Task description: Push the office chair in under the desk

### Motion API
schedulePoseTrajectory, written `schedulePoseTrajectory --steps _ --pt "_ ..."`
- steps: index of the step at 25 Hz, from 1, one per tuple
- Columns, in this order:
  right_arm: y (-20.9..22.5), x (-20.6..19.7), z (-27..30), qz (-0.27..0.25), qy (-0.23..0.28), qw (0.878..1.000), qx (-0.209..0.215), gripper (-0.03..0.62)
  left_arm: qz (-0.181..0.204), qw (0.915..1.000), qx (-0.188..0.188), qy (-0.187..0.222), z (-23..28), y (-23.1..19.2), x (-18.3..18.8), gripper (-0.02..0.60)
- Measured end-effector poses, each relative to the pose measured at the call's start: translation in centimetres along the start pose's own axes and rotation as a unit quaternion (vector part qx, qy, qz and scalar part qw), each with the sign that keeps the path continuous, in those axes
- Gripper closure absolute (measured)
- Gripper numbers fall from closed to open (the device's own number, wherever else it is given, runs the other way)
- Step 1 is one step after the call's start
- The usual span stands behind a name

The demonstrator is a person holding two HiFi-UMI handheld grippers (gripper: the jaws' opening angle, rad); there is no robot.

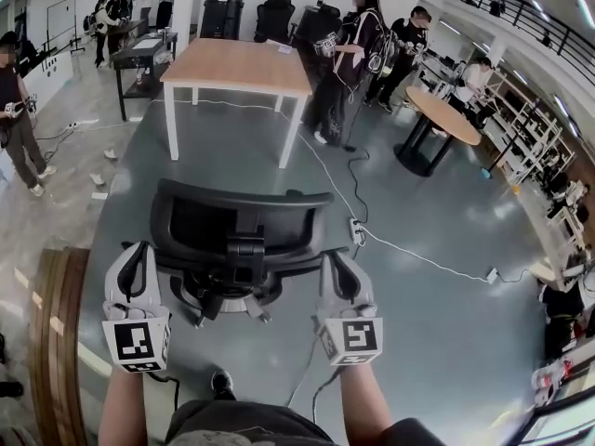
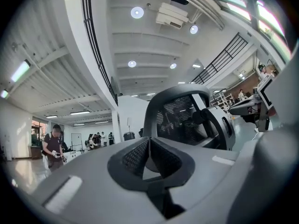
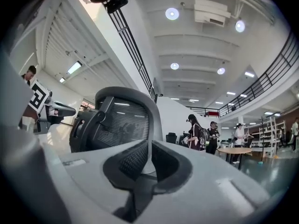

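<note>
A black mesh-backed office chair [image 1: 237,226] stands right in front of me, its back toward me. The wooden desk [image 1: 237,63] with white legs stands well beyond it, across bare floor. My left gripper [image 1: 139,254] hovers by the left end of the chair back, and my right gripper [image 1: 337,260] by the right end. Whether either touches the chair I cannot tell. The left gripper view shows the chair back [image 2: 187,118] beyond the shut, empty left gripper [image 2: 149,143]. In the right gripper view the right gripper [image 3: 149,148] holds nothing, its jaws nearly together, with the chair back [image 3: 124,120] beyond it.
A white cable with a power strip [image 1: 356,230] runs across the floor right of the chair. A person [image 1: 349,54] stands by the desk's right corner. A round table [image 1: 442,110] stands at the right, a black table [image 1: 139,54] at the far left, and wooden boards [image 1: 56,314] lie near my left.
</note>
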State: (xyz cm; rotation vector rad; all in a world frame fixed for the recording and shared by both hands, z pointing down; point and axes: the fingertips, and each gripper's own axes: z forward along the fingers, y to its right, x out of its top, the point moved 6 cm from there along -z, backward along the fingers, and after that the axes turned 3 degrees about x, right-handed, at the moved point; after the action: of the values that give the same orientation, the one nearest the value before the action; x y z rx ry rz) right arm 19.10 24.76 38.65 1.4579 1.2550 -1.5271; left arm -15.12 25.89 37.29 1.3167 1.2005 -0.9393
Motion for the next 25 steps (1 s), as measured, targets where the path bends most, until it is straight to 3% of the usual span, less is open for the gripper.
schedulePoseTrajectory --steps 8,11,14,18,21,25 --pt "1.3 0.5 2.1 0.003 -0.033 0.999 -0.035 0.558 0.017 0.9992 -0.033 0.011 2.7 -1.7 0.6 0.481" --pt "1.1 0.8 3.0 0.004 -0.033 0.999 -0.025 0.538 0.023 0.9985 -0.048 0.008 3.7 -1.7 0.1 0.412" --pt "1.2 0.6 4.0 0.008 -0.045 0.999 -0.013 0.5 0.028 0.9972 -0.069 0.008 4.5 -1.0 -0.1 0.305" --pt "2.0 0.3 5.2 0.025 -0.063 0.998 0.001 0.449 0.043 0.9969 -0.065 0.004 5.2 -0.4 0.2 0.285" --pt "2.1 0.4 6.1 0.035 -0.073 0.996 0.026 0.397 0.035 0.9968 -0.07 -0.019 5.8 -0.1 0.0 0.256" --pt "2.3 0.4 7.2 0.038 -0.08 0.995 0.049 0.384 0.021 0.9964 -0.067 -0.047 6.8 0.3 -0.3 0.247"
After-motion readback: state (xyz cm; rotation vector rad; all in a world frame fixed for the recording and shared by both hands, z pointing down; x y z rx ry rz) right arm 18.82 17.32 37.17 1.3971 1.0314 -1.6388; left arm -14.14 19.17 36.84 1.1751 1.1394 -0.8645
